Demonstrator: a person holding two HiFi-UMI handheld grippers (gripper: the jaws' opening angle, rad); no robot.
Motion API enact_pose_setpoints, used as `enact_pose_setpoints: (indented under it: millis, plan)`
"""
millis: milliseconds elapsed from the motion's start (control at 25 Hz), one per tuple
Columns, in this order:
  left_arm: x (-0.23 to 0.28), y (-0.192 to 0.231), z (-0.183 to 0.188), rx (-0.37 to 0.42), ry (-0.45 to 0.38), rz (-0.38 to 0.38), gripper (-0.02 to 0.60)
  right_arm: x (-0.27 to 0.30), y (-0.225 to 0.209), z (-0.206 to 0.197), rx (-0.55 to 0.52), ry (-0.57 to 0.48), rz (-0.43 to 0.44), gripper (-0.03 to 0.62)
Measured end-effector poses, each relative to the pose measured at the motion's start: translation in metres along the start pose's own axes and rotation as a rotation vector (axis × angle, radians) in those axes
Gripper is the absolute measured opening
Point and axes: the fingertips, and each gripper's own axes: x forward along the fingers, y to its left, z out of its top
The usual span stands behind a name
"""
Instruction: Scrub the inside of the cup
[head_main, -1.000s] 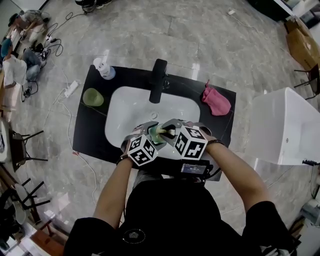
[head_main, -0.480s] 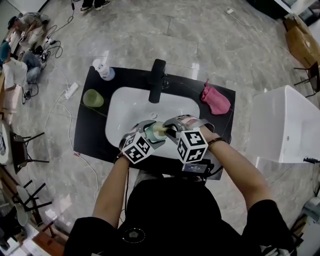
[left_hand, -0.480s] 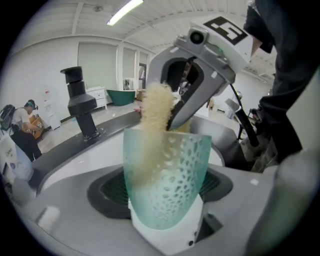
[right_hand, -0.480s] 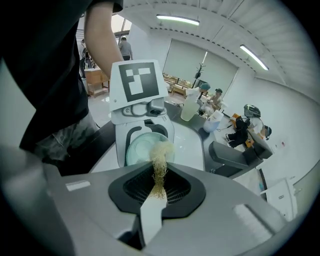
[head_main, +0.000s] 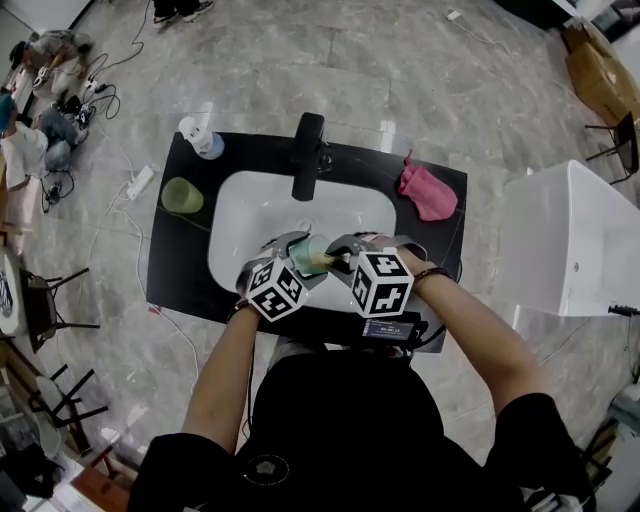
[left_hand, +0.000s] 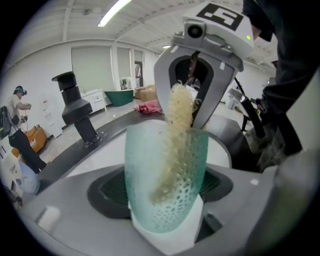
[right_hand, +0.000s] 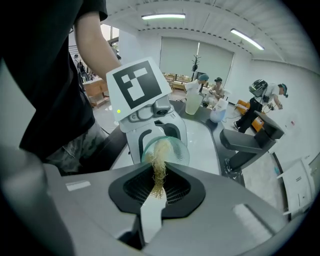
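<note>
Left tool (left_hand: 165, 202): jaws stand wide apart, their pads pressed on the sides of the translucent green cup (left_hand: 150, 175), which it holds.
Right tool (right_hand: 157, 189): jaws pinched nearly together on the tail of a loofah scrubber (right_hand: 159, 167).
Translucent green cup: held in the air over the near edge of the white basin (head_main: 250, 215), its mouth turned toward the right tool; in the head view it sits between the two marker cubes (head_main: 308, 255).
Loofah scrubber: pale yellow and fibrous; it reaches from the right tool's jaws down into the cup and lies against the cup's inner wall (left_hand: 176, 145).
Markings: each tool carries a cube with black-and-white square patterns; a black box (head_main: 390, 332) under the right forearm has a pale label, its print too small to read.
Bench (head_main: 170, 270): black top around the white basin.
Faucet (head_main: 306, 155): black, at the far rim of the basin.
Second green cup (head_main: 183, 195): on the bench, left of the basin.
Bottle (head_main: 202, 139): white and pale blue, at the far left corner of the bench.
Pink cloth (head_main: 426, 194): bunched on the bench, right of the basin.
</note>
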Motion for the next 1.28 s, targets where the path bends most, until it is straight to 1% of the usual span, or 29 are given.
enact_pose_setpoints:
  millis: [120, 200, 440, 520, 680, 720, 760, 840, 920, 1040, 1160, 1280]
  plan:
    - [0.004, -0.006, 0.002, 0.026, 0.013, -0.016, 0.373, 0.001, 0.005, 0.006, 0.023, -0.009, 0.032, 0.041]
    - [0.006, -0.011, 0.003, 0.035, 0.017, -0.027, 0.373, 0.004, 0.006, 0.008, 0.021, -0.012, 0.033, 0.041]
    - [0.014, -0.024, 0.012, 0.059, 0.02, -0.064, 0.373, 0.014, 0.003, 0.01, -0.063, 0.001, -0.05, 0.043]
    - [0.013, -0.027, 0.012, 0.057, 0.02, -0.08, 0.373, 0.016, 0.001, 0.009, -0.121, 0.02, -0.08, 0.044]
    - [0.011, -0.031, 0.01, 0.049, 0.017, -0.111, 0.372, 0.02, 0.003, 0.001, -0.325, 0.085, -0.134, 0.044]
    - [0.011, -0.031, 0.01, 0.05, 0.014, -0.114, 0.373, 0.022, 0.004, -0.001, -0.351, 0.097, -0.134, 0.044]
    - [0.01, -0.03, 0.01, 0.051, 0.011, -0.111, 0.371, 0.023, 0.004, -0.003, -0.355, 0.106, -0.131, 0.044]
    - [0.009, -0.026, 0.01, 0.058, 0.007, -0.093, 0.371, 0.024, 0.002, -0.006, -0.31, 0.117, -0.119, 0.043]
    - [0.009, -0.021, 0.011, 0.069, 0.003, -0.065, 0.371, 0.023, -0.001, -0.009, -0.22, 0.121, -0.1, 0.043]
    - [0.008, -0.016, 0.011, 0.091, 0.004, -0.026, 0.371, 0.022, -0.002, -0.011, -0.023, 0.11, -0.046, 0.043]
    - [0.011, -0.014, 0.008, 0.132, 0.019, 0.001, 0.373, 0.021, 0.002, -0.011, 0.193, 0.077, 0.035, 0.041]
    - [0.016, -0.014, 0.005, 0.167, 0.039, 0.019, 0.373, 0.02, 0.007, -0.006, 0.359, 0.033, 0.109, 0.041]
